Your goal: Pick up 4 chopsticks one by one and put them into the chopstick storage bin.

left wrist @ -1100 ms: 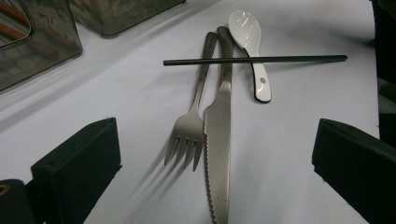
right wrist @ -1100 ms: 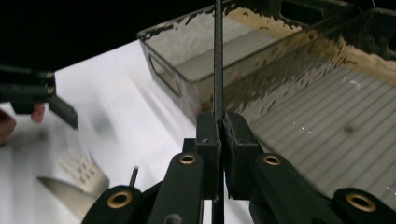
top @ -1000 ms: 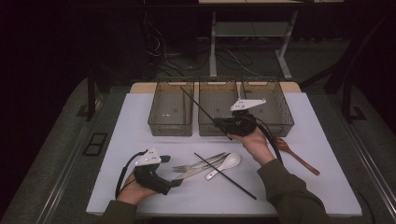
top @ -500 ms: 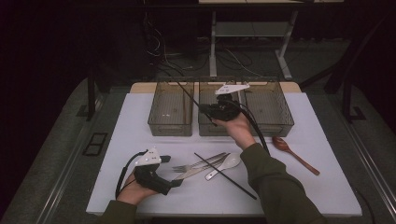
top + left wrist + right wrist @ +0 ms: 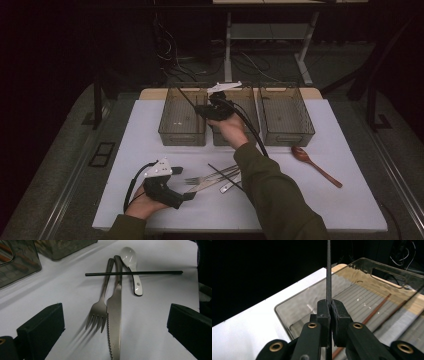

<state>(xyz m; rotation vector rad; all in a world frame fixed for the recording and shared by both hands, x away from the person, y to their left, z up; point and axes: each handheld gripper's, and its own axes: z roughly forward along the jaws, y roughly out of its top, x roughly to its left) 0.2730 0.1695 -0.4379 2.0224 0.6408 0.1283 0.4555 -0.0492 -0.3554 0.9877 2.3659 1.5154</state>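
1. The black chopstick [image 5: 328, 270] is pinched between the pressed-together jaws of the right gripper [image 5: 329, 315]. In the right gripper view it rises straight up past the jaw tips, above the near corner of the left bin [image 5: 294, 312].
2. In the high view the same chopstick [image 5: 186, 98] shows as a thin dark line slanting up and left from the right gripper [image 5: 212, 111], over the left bin [image 5: 170, 135].
3. The right gripper view shows two brown sticks [image 5: 377, 308] lying on the ribbed floor of that bin; the high view is too dim to tell them.
4. The left gripper [image 5: 186, 196] rests on the white table [image 5: 350, 200] near its front edge, held in the left hand [image 5: 142, 205]. The left gripper view shows its jaws spread wide with nothing between the pads.
5. Ahead of those jaws lie a fork [image 5: 100, 307] and a knife [image 5: 115, 315] side by side, touching. A white spoon [image 5: 132, 265] lies just beside them.
6. A second black chopstick [image 5: 133, 273] lies across the fork, knife and spoon handles.
7. The high view adds the middle bin [image 5: 247, 107], the right bin [image 5: 287, 117] and a wooden spoon [image 5: 315, 165] lying apart on the table, in front of the right bin.
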